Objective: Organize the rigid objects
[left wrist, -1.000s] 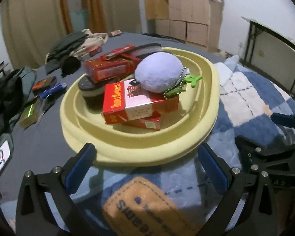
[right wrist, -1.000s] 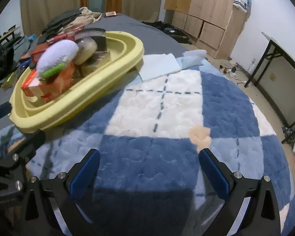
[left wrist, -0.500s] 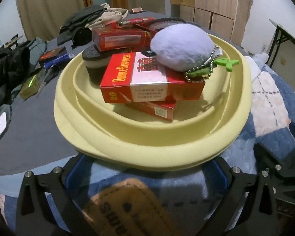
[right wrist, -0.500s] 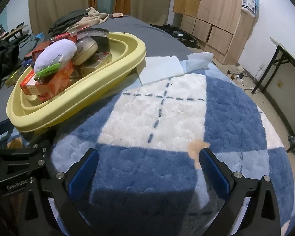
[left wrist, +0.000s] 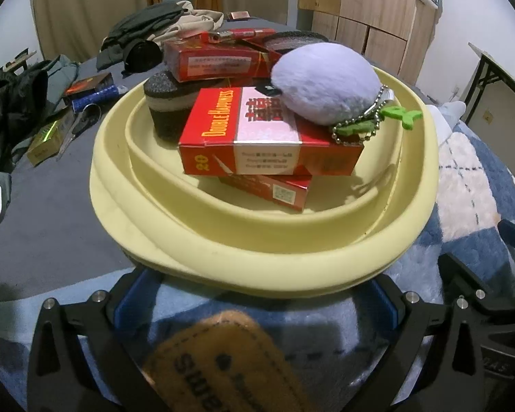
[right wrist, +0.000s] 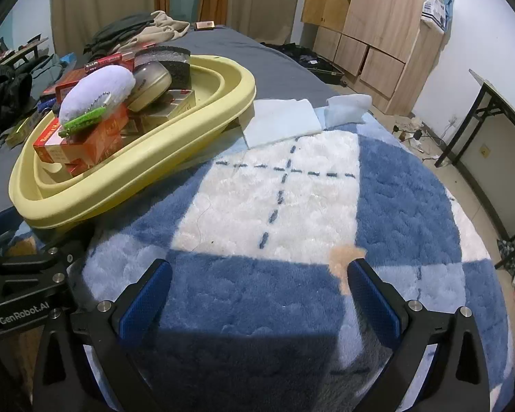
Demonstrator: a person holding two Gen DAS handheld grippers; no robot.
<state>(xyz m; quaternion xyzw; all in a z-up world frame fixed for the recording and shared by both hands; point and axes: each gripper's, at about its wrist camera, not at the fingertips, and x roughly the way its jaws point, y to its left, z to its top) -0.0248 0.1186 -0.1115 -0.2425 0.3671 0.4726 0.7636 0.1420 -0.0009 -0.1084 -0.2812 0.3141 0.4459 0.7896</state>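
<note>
A yellow basin (left wrist: 223, 257) sits on the bed, also in the right wrist view (right wrist: 161, 158). It holds red cigarette boxes (left wrist: 267, 144), a lilac plush ball (left wrist: 322, 82) with a chain and green tag (left wrist: 395, 116), a dark sponge (left wrist: 164, 103) and a round tin (right wrist: 151, 82). My left gripper (left wrist: 254, 302) is open, its fingers (left wrist: 127, 298) tucked under the basin's near rim. My right gripper (right wrist: 257, 295) is open and empty over the blue-and-white blanket (right wrist: 274, 199), right of the basin.
Loose items lie on the grey sheet left of the basin: scissors (left wrist: 75, 130), a yellow box (left wrist: 44, 140), a dark box (left wrist: 89, 86), clothes (left wrist: 147, 31). A pale folded cloth (right wrist: 281, 120) lies behind the basin. Wooden cabinets (right wrist: 370, 27) and a table (right wrist: 498, 103) stand at right.
My left gripper has moved forward to the basin; its fingers now sit under the near rim. My right gripper drew slightly closer to the blanket and stayed open.
</note>
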